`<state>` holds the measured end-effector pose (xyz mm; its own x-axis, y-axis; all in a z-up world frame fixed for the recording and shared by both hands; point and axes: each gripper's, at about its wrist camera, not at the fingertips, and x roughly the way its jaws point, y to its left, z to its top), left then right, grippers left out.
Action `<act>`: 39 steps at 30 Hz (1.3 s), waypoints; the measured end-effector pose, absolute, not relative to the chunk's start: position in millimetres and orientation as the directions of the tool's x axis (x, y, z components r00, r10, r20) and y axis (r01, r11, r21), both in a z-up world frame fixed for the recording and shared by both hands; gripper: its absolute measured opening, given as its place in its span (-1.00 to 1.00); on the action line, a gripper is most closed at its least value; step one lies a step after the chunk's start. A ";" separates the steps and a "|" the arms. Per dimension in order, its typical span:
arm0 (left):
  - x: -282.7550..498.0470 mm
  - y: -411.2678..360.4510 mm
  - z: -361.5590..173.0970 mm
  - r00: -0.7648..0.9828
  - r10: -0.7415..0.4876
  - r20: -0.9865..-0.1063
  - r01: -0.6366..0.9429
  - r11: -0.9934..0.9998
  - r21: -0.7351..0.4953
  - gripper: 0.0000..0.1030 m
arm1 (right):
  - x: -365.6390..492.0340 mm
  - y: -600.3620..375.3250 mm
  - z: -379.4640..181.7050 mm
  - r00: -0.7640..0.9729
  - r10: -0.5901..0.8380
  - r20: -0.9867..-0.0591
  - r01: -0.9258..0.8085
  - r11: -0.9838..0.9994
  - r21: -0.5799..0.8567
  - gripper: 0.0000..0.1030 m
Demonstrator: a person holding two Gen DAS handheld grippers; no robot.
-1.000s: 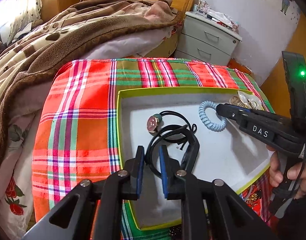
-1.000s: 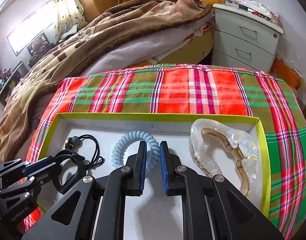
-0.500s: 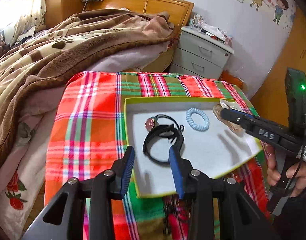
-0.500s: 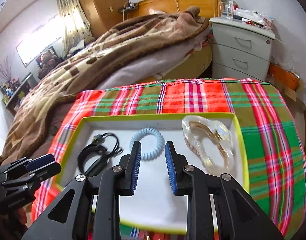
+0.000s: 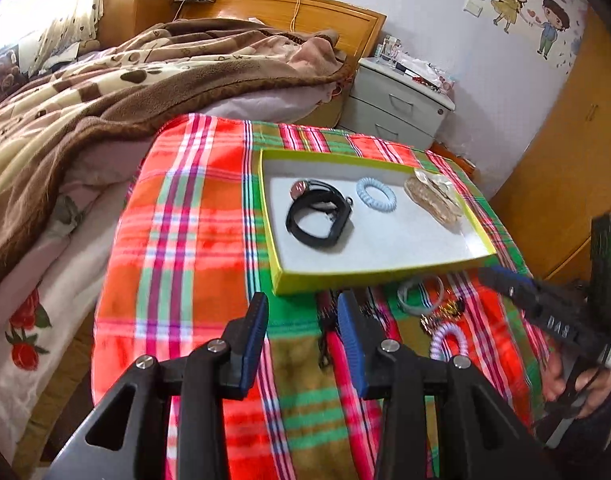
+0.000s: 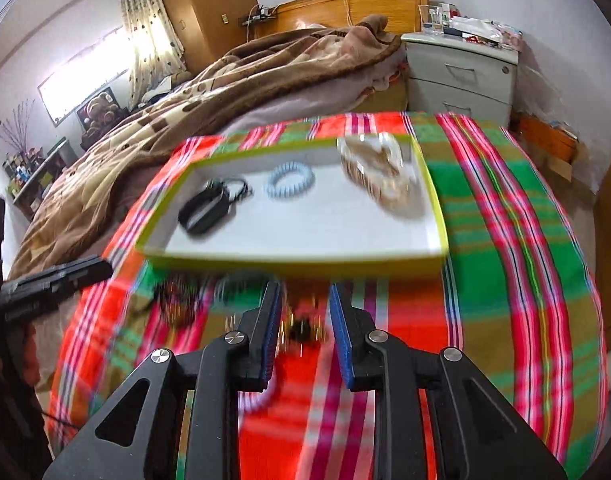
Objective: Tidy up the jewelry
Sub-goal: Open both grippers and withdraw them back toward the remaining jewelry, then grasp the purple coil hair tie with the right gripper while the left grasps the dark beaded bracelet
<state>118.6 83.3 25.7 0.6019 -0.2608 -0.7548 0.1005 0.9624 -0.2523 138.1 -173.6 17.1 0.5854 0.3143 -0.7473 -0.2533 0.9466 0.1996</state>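
Left wrist view: a shallow tray (image 5: 385,276) with a yellow-green rim lies on the plaid-covered counter (image 5: 177,248), its long axis running from 10 o'clock to 4 o'clock. Inside it, side by side from 9 to 3 o'clock, lie a black band (image 5: 319,220), a pale blue coil hair tie (image 5: 375,193) and a clear hair claw (image 5: 433,199) whose length points toward 4 o'clock. Loose pieces (image 5: 437,312) sit on the cloth at the tray's 6 o'clock edge. The left gripper (image 5: 303,320) hangs above the cloth, jaws apart and empty. The right gripper (image 6: 303,322), jaws likewise apart, hovers over blurred trinkets.
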 end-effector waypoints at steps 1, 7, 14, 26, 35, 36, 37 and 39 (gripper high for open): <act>116.0 82.2 23.3 0.598 -0.269 -0.755 0.106 0.960 -0.258 -0.27 | 130.3 -174.4 12.3 0.574 0.318 -0.755 -0.255 0.945 0.205 -0.50; 109.6 78.6 12.0 0.576 -0.275 -0.770 0.107 0.959 -0.262 -0.27 | 112.5 -169.2 -3.1 0.527 0.336 -0.781 -0.271 0.937 0.220 -0.50; 111.0 78.3 3.4 0.564 -0.271 -0.780 0.090 0.959 -0.268 -0.27 | 112.4 -152.7 -13.2 0.498 0.347 -0.795 -0.289 0.930 0.226 -0.50; 120.6 76.7 -4.4 0.544 -0.268 -0.795 0.085 0.960 -0.266 -0.27 | 106.5 -132.7 -20.0 0.476 0.369 -0.798 -0.349 0.912 0.214 -0.77; 128.7 69.5 -10.9 0.522 -0.269 -0.809 0.101 0.962 -0.255 -0.27 | 94.6 -141.8 -15.6 0.489 0.382 -0.784 -0.352 0.909 0.224 -0.81; 129.2 68.6 -10.2 0.523 -0.271 -0.808 0.107 0.961 -0.254 -0.27 | 94.1 -144.7 -14.6 0.495 0.378 -0.782 -0.344 0.912 0.223 -0.81; 130.0 67.3 -9.9 0.522 -0.276 -0.807 0.113 0.960 -0.255 -0.27 | 92.9 -149.1 -13.9 0.501 0.377 -0.779 -0.333 0.915 0.229 -0.81; 133.2 63.8 -11.5 0.510 -0.280 -0.813 0.124 0.960 -0.252 -0.27 | 92.4 -156.4 -12.2 0.513 0.372 -0.773 -0.312 0.920 0.236 -0.81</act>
